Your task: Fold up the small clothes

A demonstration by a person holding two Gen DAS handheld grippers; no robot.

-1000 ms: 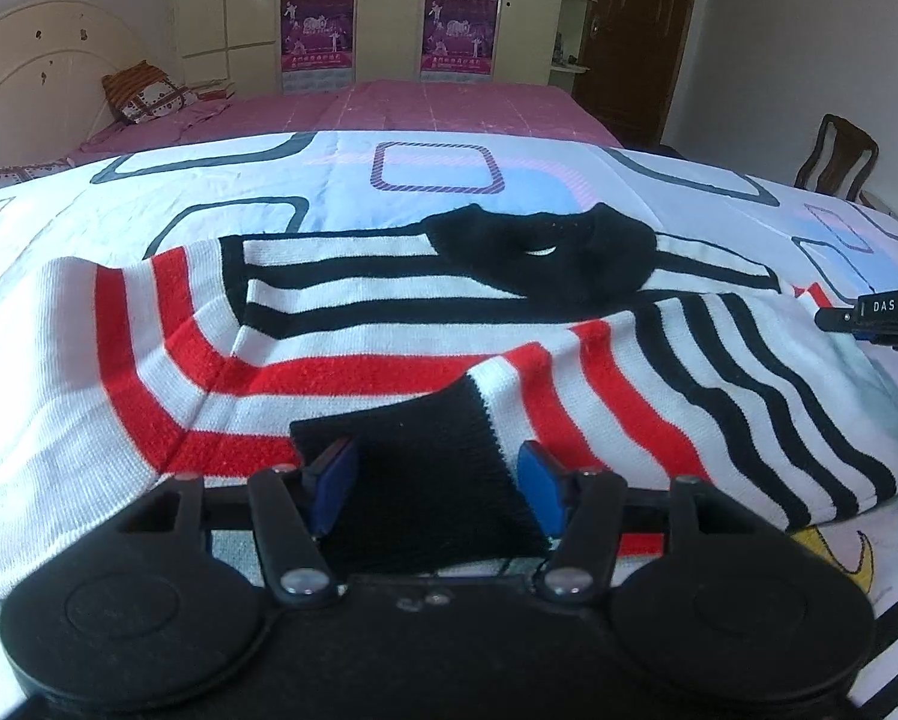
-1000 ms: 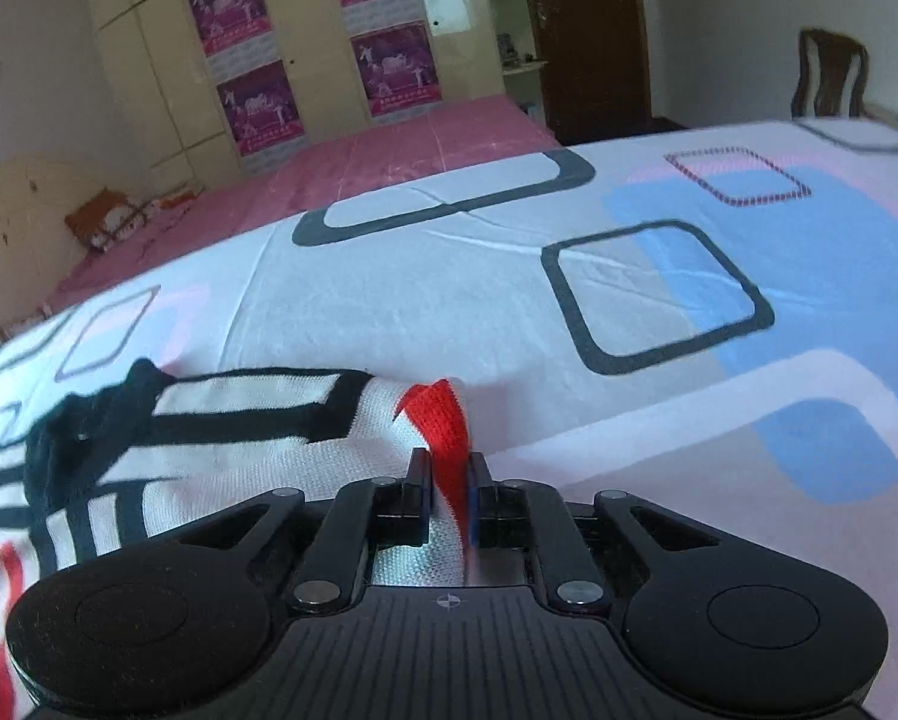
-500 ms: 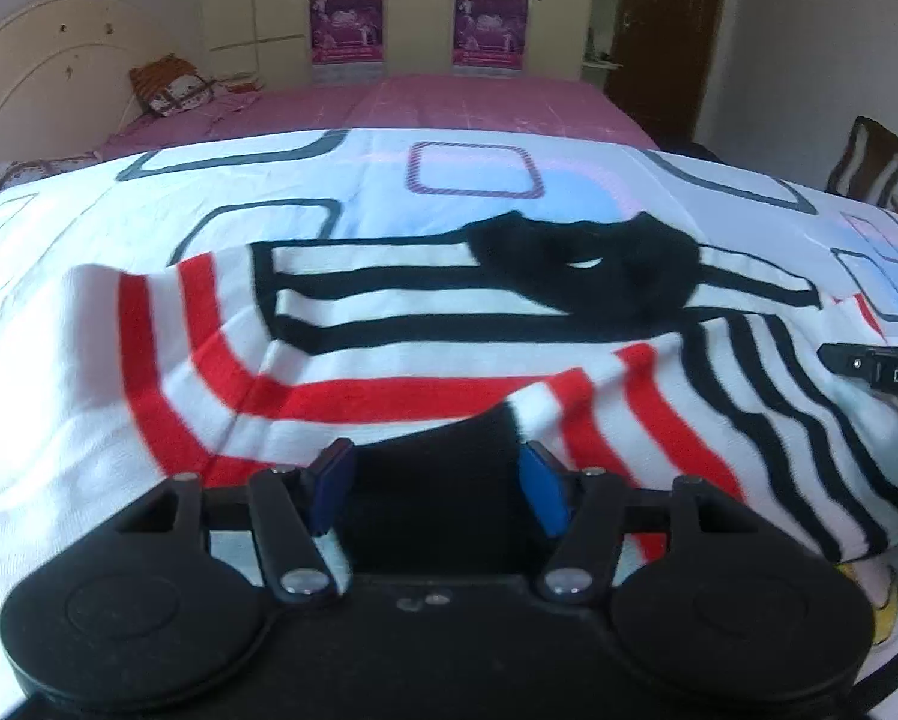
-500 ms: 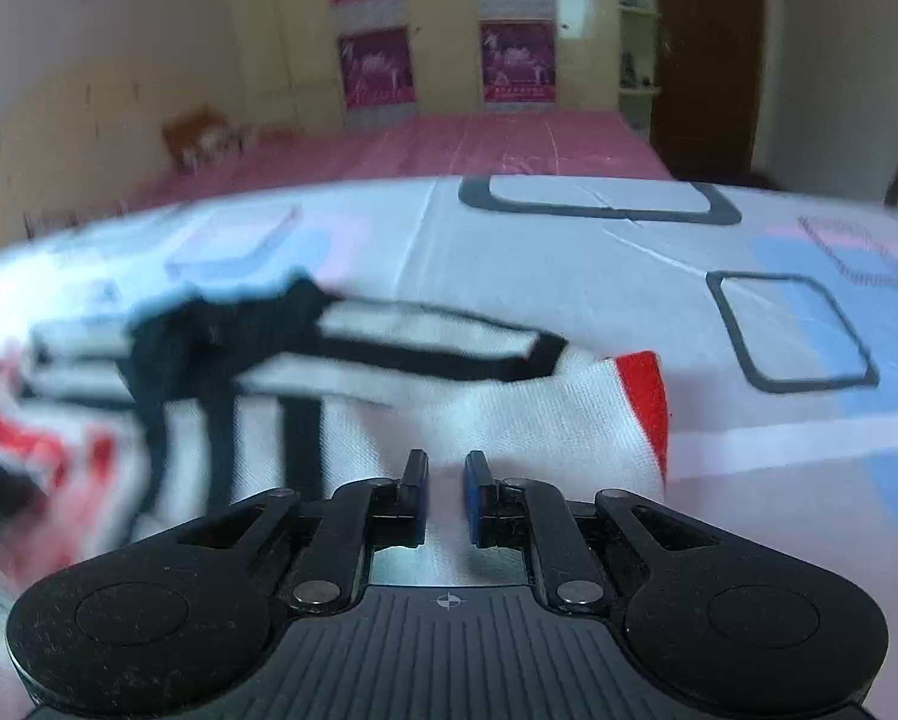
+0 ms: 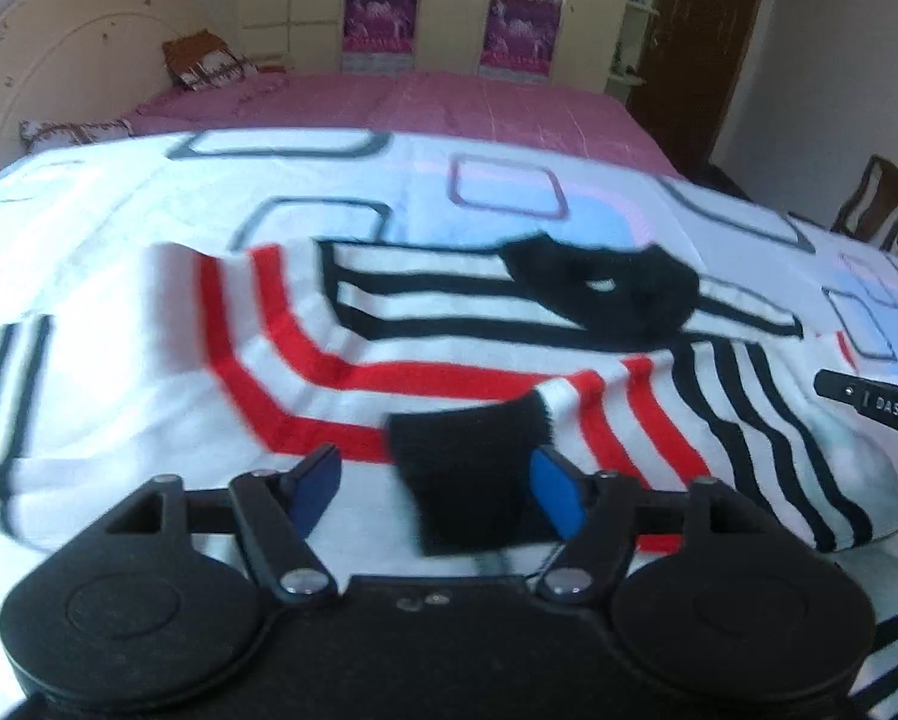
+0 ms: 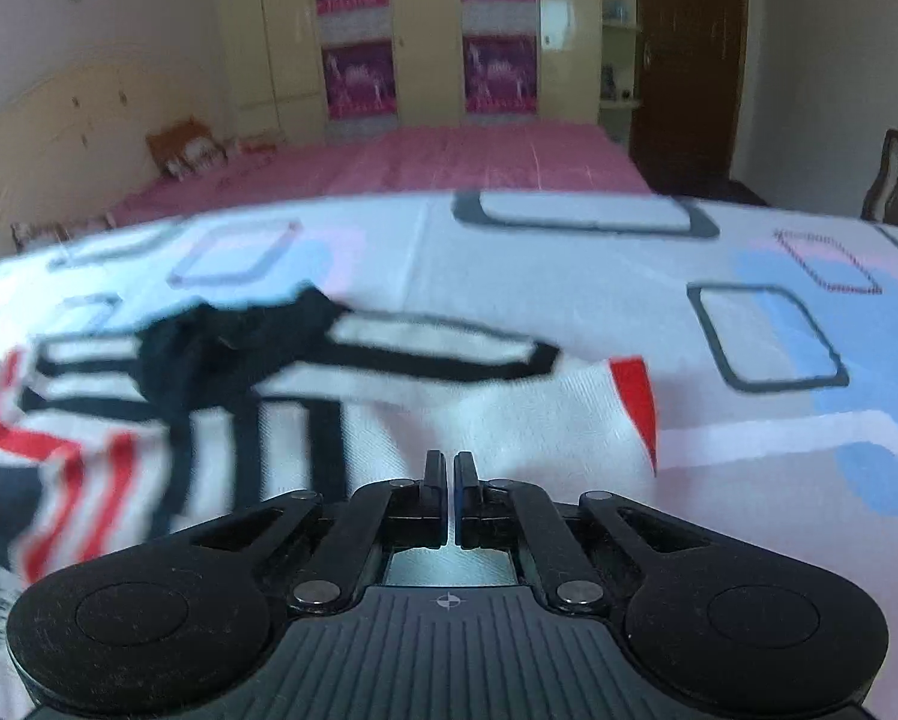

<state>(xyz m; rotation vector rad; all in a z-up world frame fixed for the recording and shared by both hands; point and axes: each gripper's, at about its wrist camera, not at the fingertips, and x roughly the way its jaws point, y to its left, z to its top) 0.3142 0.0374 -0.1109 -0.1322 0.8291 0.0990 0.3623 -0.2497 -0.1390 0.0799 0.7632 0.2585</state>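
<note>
A white knit sweater with red and black stripes and a black collar lies spread on the bed. One sleeve is folded across its front, and the sleeve's black cuff lies between the blue pads of my open left gripper, which holds nothing. My right gripper is shut and empty just above the sweater's white edge. It also shows at the right edge of the left wrist view. The sweater's red-tipped corner lies flat on the sheet.
The bed sheet is white with blue patches and dark square outlines. A pink bedspread, a headboard and a cushion lie behind. A wardrobe, a door and a wooden chair stand further back.
My right gripper let go of the sweater's red-tipped edge, which dropped flat, then shut empty and swung left. My left gripper stayed open and drew back left; the cuff now lies toward its right pad.
</note>
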